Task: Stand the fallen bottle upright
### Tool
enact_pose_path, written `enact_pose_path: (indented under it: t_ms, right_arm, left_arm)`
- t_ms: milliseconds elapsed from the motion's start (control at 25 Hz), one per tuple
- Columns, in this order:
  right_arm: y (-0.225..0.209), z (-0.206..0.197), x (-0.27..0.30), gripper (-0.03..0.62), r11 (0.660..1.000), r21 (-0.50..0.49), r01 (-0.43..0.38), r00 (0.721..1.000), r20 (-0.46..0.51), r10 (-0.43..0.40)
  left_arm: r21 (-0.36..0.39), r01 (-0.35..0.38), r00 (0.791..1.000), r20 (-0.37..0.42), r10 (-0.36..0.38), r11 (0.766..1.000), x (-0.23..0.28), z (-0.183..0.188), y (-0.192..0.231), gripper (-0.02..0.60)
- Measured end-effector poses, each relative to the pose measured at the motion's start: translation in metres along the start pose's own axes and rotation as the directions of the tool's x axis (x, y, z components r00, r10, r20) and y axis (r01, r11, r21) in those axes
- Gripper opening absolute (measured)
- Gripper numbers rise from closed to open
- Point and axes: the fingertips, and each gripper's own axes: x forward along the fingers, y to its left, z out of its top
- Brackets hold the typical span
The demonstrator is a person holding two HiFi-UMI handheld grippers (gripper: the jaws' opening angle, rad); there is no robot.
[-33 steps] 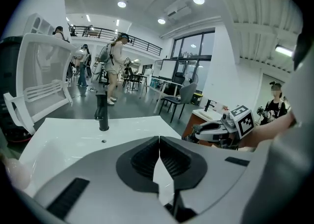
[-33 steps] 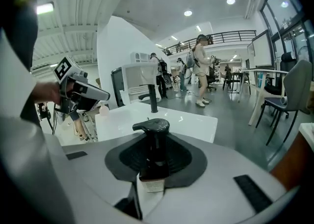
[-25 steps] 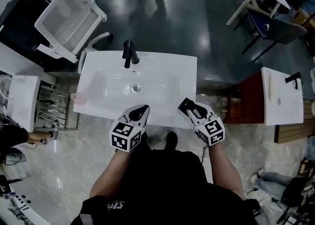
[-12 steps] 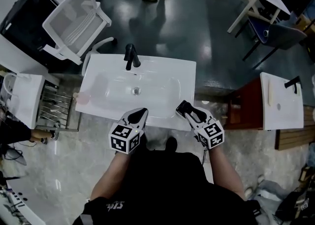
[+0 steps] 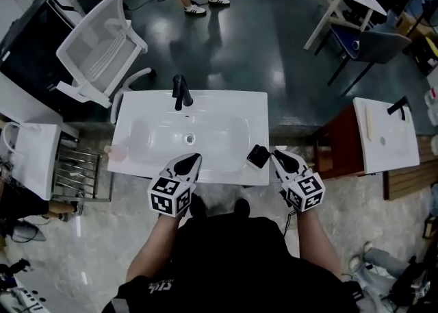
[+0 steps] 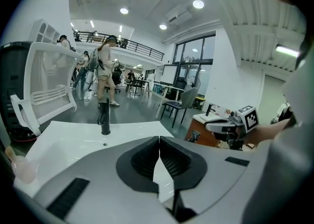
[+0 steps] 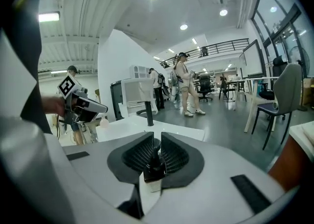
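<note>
Right gripper view shows the right tongs (image 7: 156,143) closing on the bottle (image 7: 153,168), with its black pump top between the ribbed pads and its pale body just below them. In the head view the bottle sits at the tips of those tongs, over the lower right corner of the white sink (image 5: 137,123). The left tongs (image 5: 191,162) are clenched on nothing, over the sink's near rim, centre frame.

The bottle (image 5: 258,157) is over the sink's (image 5: 233,103) front right corner, faucet (image 5: 180,91) behind.
</note>
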Motion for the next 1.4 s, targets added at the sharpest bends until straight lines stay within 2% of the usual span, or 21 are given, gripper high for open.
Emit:
enact_pose_path:
  t_ms: [280, 640, 800, 1040, 1240, 1400]
  right_arm:
    - [0.036, 0.057, 0.01, 0.034, 1.0, -0.005, 0.015, 0.994, 0.108, -0.014]
    - [0.082, 0.123, 0.042, 0.015, 0.998, -0.054, -0.036, 0.985, 0.168, 0.045]
    - [0.098, 0.148, 0.046, 0.015, 0.995, -0.071, -0.067, 0.977, 0.196, 0.079]
    - [0.128, 0.178, 0.048, 0.014, 0.982, -0.122, -0.144, 0.953, 0.249, 0.171]
    - [0.14, 0.192, 0.05, 0.012, 0.977, -0.165, -0.135, 0.941, 0.287, 0.179]
    - [0.144, 0.192, 0.053, 0.012, 0.974, -0.176, -0.142, 0.941, 0.282, 0.188]
  left_arm:
    - [0.073, 0.014, 0.999, 0.032, -0.017, 0.997, -0.019, 0.026, 0.024, 0.018]
    - [0.16, -0.027, 0.987, 0.162, 0.001, 0.987, -0.041, 0.091, 0.06, 0.02]
    - [0.17, -0.047, 0.979, 0.205, 0.012, 0.984, -0.059, 0.107, 0.067, 0.02]
    - [0.144, -0.069, 0.962, 0.273, 0.028, 0.987, -0.084, 0.126, 0.076, 0.019]
    - [0.159, -0.094, 0.951, 0.305, 0.042, 0.983, -0.093, 0.136, 0.079, 0.02]
    - [0.162, -0.101, 0.949, 0.31, 0.046, 0.982, -0.093, 0.137, 0.082, 0.018]
